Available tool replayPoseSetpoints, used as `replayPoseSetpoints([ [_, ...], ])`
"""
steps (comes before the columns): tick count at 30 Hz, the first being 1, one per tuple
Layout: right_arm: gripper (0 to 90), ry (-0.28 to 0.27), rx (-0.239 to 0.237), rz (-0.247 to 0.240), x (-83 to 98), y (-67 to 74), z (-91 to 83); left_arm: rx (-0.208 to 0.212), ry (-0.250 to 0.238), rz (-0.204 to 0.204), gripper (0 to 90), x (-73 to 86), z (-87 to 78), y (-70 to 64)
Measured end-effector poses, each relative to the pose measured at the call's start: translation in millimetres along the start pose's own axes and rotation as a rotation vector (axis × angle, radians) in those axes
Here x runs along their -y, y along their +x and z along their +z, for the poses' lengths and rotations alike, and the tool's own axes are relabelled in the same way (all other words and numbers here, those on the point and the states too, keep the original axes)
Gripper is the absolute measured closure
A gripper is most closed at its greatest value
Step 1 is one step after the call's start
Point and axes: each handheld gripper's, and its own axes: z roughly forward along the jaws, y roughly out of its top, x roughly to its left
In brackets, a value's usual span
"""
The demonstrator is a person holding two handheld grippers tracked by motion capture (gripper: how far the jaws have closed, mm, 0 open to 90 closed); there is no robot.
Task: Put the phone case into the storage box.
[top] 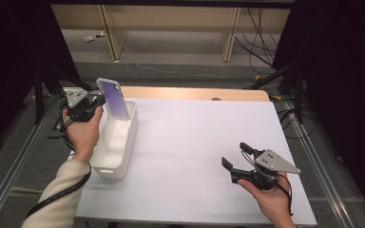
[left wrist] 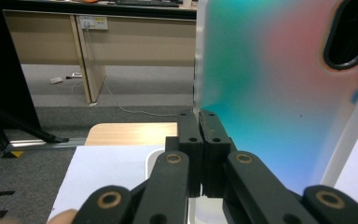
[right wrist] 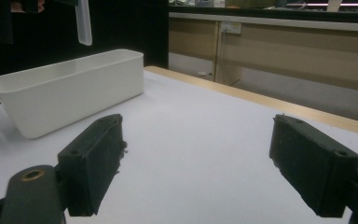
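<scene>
Nearest the person, at the lower right of the white surface (top: 195,156): right hand-held gripper (top: 234,157), resting in the right hand (top: 272,199), jaws wide apart with nothing between them, pointing left across the bare sheet. Farther along the left edge: long white bin (top: 119,142), standing on the surface, its length running away from the person. Above the far end of the bin: left hand-held gripper (left wrist: 199,122), held up by the left hand (top: 83,130), jaws pressed together on the bottom edge of a phone case (top: 114,99). Case lifted clear of the bin, standing nearly upright, with white frame, purple face in the high view, teal and pink back with a dark camera opening in the left gripper view. Beyond the surface: grey floor (top: 171,52) with cables, and pale wooden desks (top: 171,19).
</scene>
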Motion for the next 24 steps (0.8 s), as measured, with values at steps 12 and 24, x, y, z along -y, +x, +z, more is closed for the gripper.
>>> replayPoseSetpoints([
  [12,18.6,-0.006,-0.005,0.002,1.2,1.3,0.4,-0.016,0.001,-0.006,88.6,-0.6,3.5,2.2],
  [24,18.6,0.008,-0.011,0.002,1.5,2.1,-2.9,-0.026,0.008,-0.004,88.6,-0.5,11.3,2.0],
])
